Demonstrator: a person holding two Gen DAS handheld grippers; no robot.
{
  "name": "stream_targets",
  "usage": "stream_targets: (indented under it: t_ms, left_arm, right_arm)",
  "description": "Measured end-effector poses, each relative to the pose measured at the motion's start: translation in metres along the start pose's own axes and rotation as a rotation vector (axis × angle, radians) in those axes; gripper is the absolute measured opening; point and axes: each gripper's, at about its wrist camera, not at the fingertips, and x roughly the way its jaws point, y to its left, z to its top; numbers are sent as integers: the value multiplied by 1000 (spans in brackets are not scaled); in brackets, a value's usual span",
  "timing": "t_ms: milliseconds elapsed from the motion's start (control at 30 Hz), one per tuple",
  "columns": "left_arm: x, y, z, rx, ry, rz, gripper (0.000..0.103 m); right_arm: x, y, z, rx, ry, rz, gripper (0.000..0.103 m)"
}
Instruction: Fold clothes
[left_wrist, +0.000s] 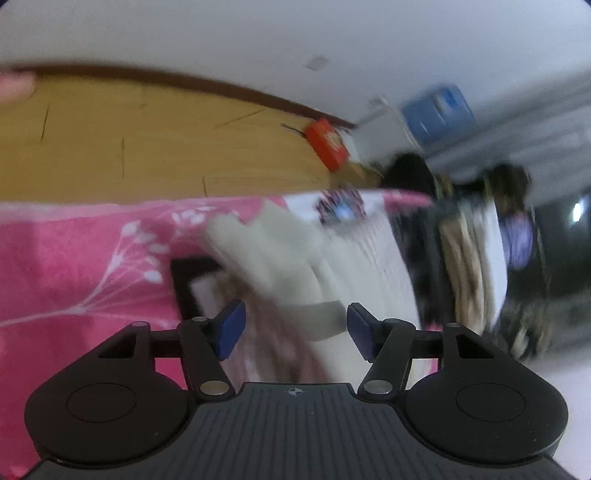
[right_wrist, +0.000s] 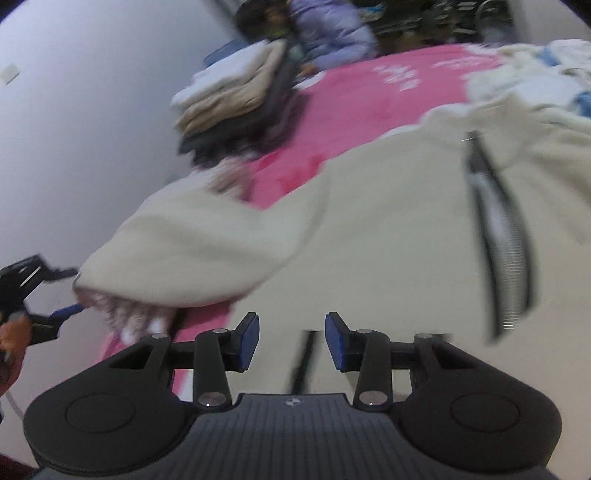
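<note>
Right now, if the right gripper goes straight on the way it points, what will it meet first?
Most likely the cream garment lying on the pink bedcover: it fills the view just ahead of the right gripper, whose jaws stand apart. The picture is blurred, so depth is uncertain.

Soft matt cream fleece garment (right_wrist: 369, 229) on plush pink bedspread (right_wrist: 362, 107) — glossy wooden headboard (left_wrist: 147, 147).

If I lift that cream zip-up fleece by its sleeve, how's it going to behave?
Probably floppy: the cream fleece drapes in soft folds over the pink bedspread. Its sleeve sags off the bed edge, so the body would likely trail behind. It looks thick and fuzzy, so probably not slippery.
</note>
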Motion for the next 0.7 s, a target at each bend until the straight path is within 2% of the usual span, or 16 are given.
stream_targets:
  t_ms: [133, 200, 333, 400, 433, 467, 500, 567, 700]
  left_arm:
    - [19, 19, 14, -162, 42, -17, 61]
    - [21, 21, 16, -193, 34, -32, 61]
    - [13, 17, 22, -212, -43, -50, 50]
    - [13, 15, 25, -206, -53, -40, 37]
    - [13, 12, 25, -195, -57, -30, 20]
    - [12, 10, 26, -183, -62, -19, 12]
    - [9, 7, 25, -168, -72, -19, 12]
    - [-10, -10, 18, -77, -104, -77, 10]
    - [-52, -69, -17, 228, -117, -246, 10]
  right_arm:
    - [0, 12, -5, -10, 36, -8, 42]
    - [-8, 9, -11, -4, 45, -34, 42]
    - [-30, -5, -24, 31, 57, -98, 42]
    - [-44, -11, -32, 60, 52, -121, 42]
    - [-51, -13, -35, 67, 46, -133, 42]
    - [-59, -14, -39, 73, 39, -144, 42]
    - [-65, -14, -41, 78, 30, -154, 42]
    - [-80, -13, -46, 85, 9, -170, 42]
    - [-108, -11, -46, 83, -42, -182, 42]
